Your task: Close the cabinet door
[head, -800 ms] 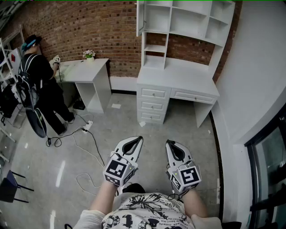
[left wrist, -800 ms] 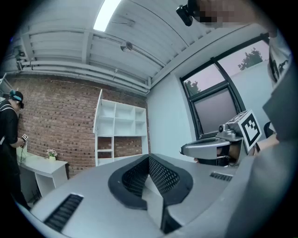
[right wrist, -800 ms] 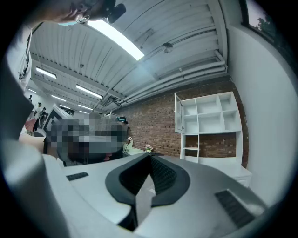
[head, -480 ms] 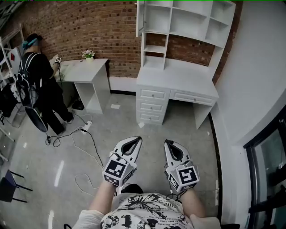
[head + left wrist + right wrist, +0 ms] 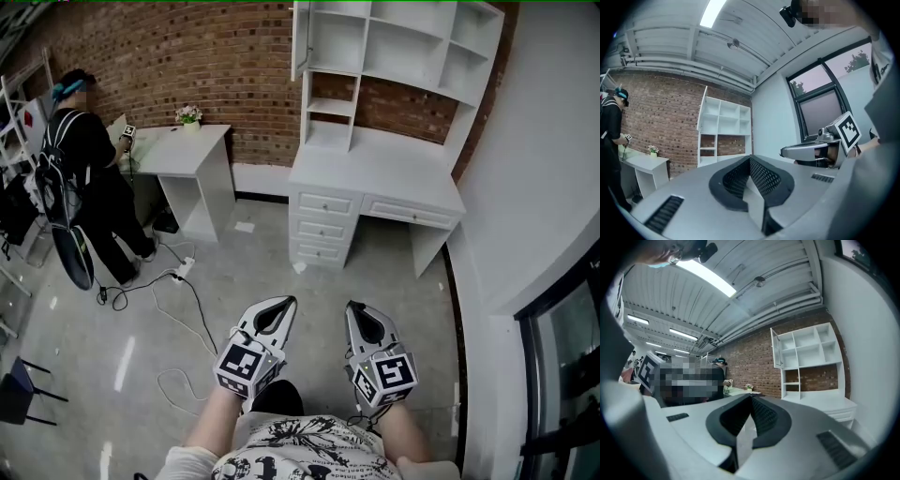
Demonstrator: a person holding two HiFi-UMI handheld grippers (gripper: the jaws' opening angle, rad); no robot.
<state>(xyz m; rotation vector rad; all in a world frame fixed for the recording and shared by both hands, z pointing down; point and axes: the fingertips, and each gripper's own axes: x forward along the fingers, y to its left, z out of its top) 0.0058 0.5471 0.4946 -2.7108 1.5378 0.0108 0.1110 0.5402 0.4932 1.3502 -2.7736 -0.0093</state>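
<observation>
A white desk (image 5: 375, 173) with a shelf hutch stands against the brick wall, far ahead of me. At the hutch's upper left a narrow white cabinet door (image 5: 300, 39) stands swung open; it also shows as the door (image 5: 775, 350) in the right gripper view and the door (image 5: 701, 108) in the left gripper view. My left gripper (image 5: 289, 301) and right gripper (image 5: 352, 306) are held side by side low in front of my body, level, pointing toward the desk across the floor. Both are shut with nothing between the jaws, as the left gripper (image 5: 750, 158) and right gripper (image 5: 751, 396) views show.
A second white desk (image 5: 187, 150) with a small potted plant (image 5: 188, 114) stands at the left, and a person (image 5: 84, 187) stands beside it. Cables (image 5: 178, 309) and a power strip (image 5: 183, 267) lie on the floor. A white wall and window (image 5: 562, 375) run along the right.
The desk and hutch sit slightly lower and further right in the head view. Both grippers keep their place and stay shut.
</observation>
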